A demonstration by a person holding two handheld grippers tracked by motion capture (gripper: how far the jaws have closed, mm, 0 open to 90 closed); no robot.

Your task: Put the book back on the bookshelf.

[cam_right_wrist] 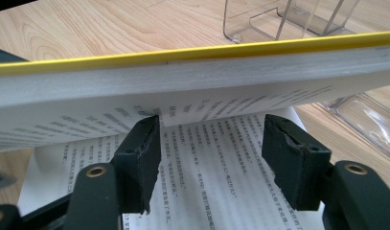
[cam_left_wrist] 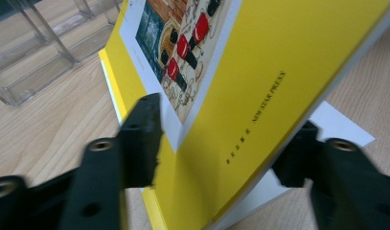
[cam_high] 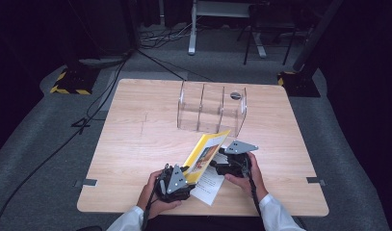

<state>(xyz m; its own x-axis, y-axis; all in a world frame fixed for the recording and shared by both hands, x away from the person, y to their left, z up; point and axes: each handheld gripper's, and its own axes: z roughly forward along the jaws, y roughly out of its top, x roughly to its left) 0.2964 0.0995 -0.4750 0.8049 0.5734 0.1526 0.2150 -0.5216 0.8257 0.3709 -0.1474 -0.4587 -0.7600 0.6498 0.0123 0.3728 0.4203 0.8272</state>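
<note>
A yellow-covered book [cam_high: 205,151] lies open near the table's front edge, with its front part raised at a slant over a flat printed page [cam_high: 208,186]. My left gripper [cam_high: 188,172] is at the book's lower left. In the left gripper view its jaws [cam_left_wrist: 226,115] stand wide, one in front of the yellow cover [cam_left_wrist: 259,72], the other behind the page block, with no clear pinch. My right gripper [cam_high: 214,164] reaches in from the right. Its jaws [cam_right_wrist: 212,120] are open above the flat page [cam_right_wrist: 216,182], their tips just under the raised page block [cam_right_wrist: 183,81].
A clear plastic organiser [cam_high: 212,113] with upright dividers stands on the wooden table [cam_high: 136,144] just beyond the book, also close by in the gripper views [cam_left_wrist: 29,52] [cam_right_wrist: 288,19]. Stands and cables sit on the dark floor behind the table.
</note>
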